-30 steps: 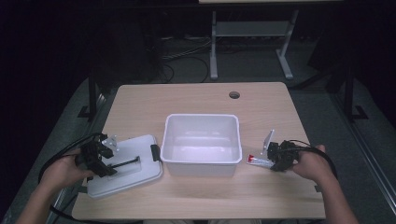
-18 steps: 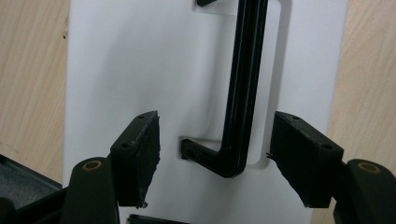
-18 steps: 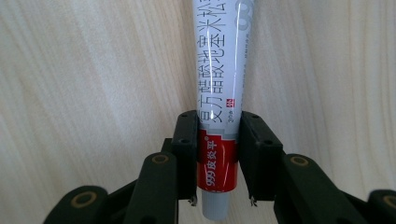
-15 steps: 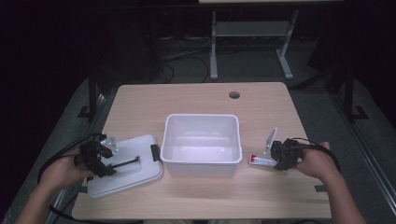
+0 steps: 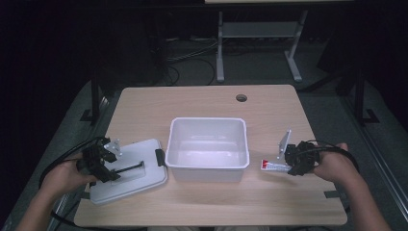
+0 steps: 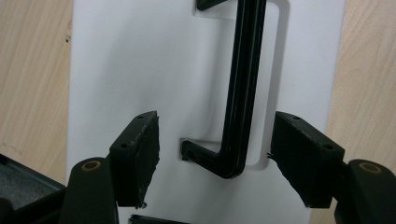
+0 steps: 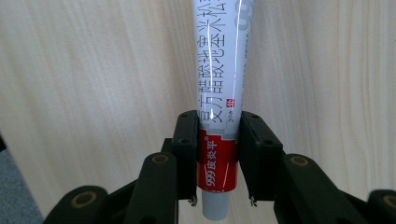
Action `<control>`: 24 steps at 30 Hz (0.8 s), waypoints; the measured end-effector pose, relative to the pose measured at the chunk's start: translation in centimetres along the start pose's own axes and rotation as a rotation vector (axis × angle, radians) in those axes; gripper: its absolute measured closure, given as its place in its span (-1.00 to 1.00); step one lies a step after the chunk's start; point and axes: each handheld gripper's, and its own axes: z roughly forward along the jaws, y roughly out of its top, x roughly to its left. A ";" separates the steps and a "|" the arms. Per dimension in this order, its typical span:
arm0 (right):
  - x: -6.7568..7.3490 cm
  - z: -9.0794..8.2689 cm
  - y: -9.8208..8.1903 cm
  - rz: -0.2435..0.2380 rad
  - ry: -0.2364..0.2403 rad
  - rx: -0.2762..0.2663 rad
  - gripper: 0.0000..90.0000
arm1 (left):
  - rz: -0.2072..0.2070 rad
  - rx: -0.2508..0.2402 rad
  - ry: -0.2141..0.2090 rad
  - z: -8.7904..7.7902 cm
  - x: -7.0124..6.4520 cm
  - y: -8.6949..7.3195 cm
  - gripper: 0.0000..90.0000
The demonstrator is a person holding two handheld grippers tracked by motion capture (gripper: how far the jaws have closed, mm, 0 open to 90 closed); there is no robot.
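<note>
A white lid (image 5: 139, 180) with a black handle (image 5: 130, 168) lies flat on the table at the left. My left gripper (image 5: 103, 166) is over it and open. In the left gripper view its pads (image 6: 140, 149) stand on either side of the handle (image 6: 243, 93) without touching it, above the lid (image 6: 130, 70). At the right, my right gripper (image 5: 293, 161) is shut on a white ointment tube (image 5: 272, 165) with a red band. In the right gripper view the tube (image 7: 224, 70) is pinched at that band in the right gripper (image 7: 218, 149), a little above the wood.
An empty white bin (image 5: 208, 159) stands at the table's middle, between the two grippers. A round cable hole (image 5: 241, 97) is near the far edge. A small dark tape mark (image 5: 331, 194) sits at the front right. Dark floor, cables and a stand lie beyond the table.
My right gripper has risen a little with the tube in it. The left gripper has stayed over the lid's handle.
</note>
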 end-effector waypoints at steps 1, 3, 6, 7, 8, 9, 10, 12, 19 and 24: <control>0.1 -0.3 0.0 -0.003 0.003 -0.003 0.53 | 0.000 0.000 0.000 0.0 0.0 0.0 -0.29; 0.1 -0.7 0.0 -0.004 0.010 -0.009 0.53 | 0.003 0.002 0.001 0.0 0.0 0.0 -0.30; 0.1 -1.4 -0.1 -0.006 0.010 -0.016 0.53 | 0.001 -0.001 0.001 0.0 0.0 0.0 -0.30; 0.1 -1.6 -0.1 -0.008 0.009 -0.018 0.53 | 0.001 -0.002 0.001 0.0 0.0 0.0 -0.30; 0.1 -1.9 -0.1 -0.010 0.007 -0.018 0.53 | 0.003 0.000 0.001 -0.1 0.0 0.0 -0.30; 0.1 -2.0 -0.1 -0.008 0.005 -0.017 0.53 | 0.003 0.000 0.001 -0.1 0.0 0.0 -0.30; 0.1 -2.2 0.0 -0.009 0.006 -0.014 0.53 | 0.003 0.001 0.001 -0.1 0.0 0.0 -0.30; 0.1 -2.6 0.0 -0.012 0.004 -0.008 0.53 | 0.003 0.001 0.001 -0.1 0.0 0.0 -0.30; 0.2 -4.1 0.4 -0.033 0.002 -0.005 0.53 | 0.004 0.001 0.002 -0.2 0.0 0.0 -0.30; 0.3 -5.4 0.5 -0.042 -0.008 0.003 0.53 | 0.003 0.004 0.000 -0.3 0.0 0.0 -0.30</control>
